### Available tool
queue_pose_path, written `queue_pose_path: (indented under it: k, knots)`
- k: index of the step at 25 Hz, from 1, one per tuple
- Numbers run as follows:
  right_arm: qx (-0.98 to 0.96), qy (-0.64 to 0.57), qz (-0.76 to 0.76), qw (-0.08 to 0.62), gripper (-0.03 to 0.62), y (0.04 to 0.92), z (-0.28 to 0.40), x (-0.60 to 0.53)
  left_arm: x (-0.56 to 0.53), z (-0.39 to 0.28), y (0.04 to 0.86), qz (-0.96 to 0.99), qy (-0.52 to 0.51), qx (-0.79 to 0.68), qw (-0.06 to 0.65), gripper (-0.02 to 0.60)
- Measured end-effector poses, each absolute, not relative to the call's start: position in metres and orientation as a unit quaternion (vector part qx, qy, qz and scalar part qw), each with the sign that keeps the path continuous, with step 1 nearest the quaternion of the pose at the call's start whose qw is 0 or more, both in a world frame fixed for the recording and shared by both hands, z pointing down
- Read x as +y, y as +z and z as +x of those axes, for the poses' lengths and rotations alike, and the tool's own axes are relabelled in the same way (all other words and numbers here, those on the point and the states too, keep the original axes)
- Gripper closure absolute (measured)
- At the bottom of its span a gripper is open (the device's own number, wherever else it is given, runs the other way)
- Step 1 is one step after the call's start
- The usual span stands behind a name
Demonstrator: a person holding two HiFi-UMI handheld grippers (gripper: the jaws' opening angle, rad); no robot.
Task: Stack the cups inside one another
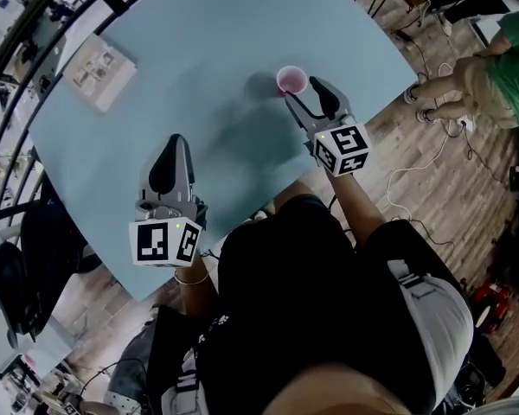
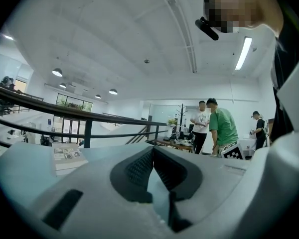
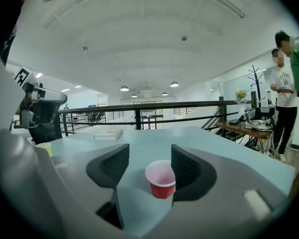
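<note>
Cup point(image 3: 161, 179) stands upright on desk point(image 1: 156, 76), mouth up, between jaws of released right claw point(image 1: 304, 92). Left claw point(image 1: 173, 164), at cup's 8 o'clock, is clenched, empty.

Head view looks steeply down; gripper views skim the same table point(image 1: 199, 41).

The person reaches both arms forward over the table, one claw in each hand. The left claw point(image 1: 173, 150) sits nearer the body, pointing about level, its jaws shut together with nothing between them. The right claw point(image 1: 304, 92) is stretched farther out and tilts slightly down, its jaws standing apart. A red cup point(image 3: 161, 178) stands in that gap, ungripped and close to one jaw.
</note>
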State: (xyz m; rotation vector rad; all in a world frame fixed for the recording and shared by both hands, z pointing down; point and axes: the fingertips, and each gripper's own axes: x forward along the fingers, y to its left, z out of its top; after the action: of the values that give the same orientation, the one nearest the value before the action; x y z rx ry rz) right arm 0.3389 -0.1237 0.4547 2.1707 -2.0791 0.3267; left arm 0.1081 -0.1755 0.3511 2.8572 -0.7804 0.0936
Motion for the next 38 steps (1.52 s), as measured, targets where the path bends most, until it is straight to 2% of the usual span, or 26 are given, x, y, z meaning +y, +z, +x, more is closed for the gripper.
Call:
queue_pose_path:
  k: [6,15,38]
  knots:
    - [-0.692,0.142,0.701,0.092,0.257,0.485,0.348,-0.14,-0.185,0.115,0.359,0.955,0.039,-0.277,0.096,0.591]
    - [-0.695,0.166,0.687,0.133,0.223,0.516,0.357,-0.163,-0.204,0.116,0.367,0.947,0.046,-0.301,0.104,0.591]
    - [-0.694,0.176,0.678,0.164,0.232,0.534,0.357,-0.17,-0.208,0.102,0.37,0.938,0.049,-0.325,0.105,0.591]
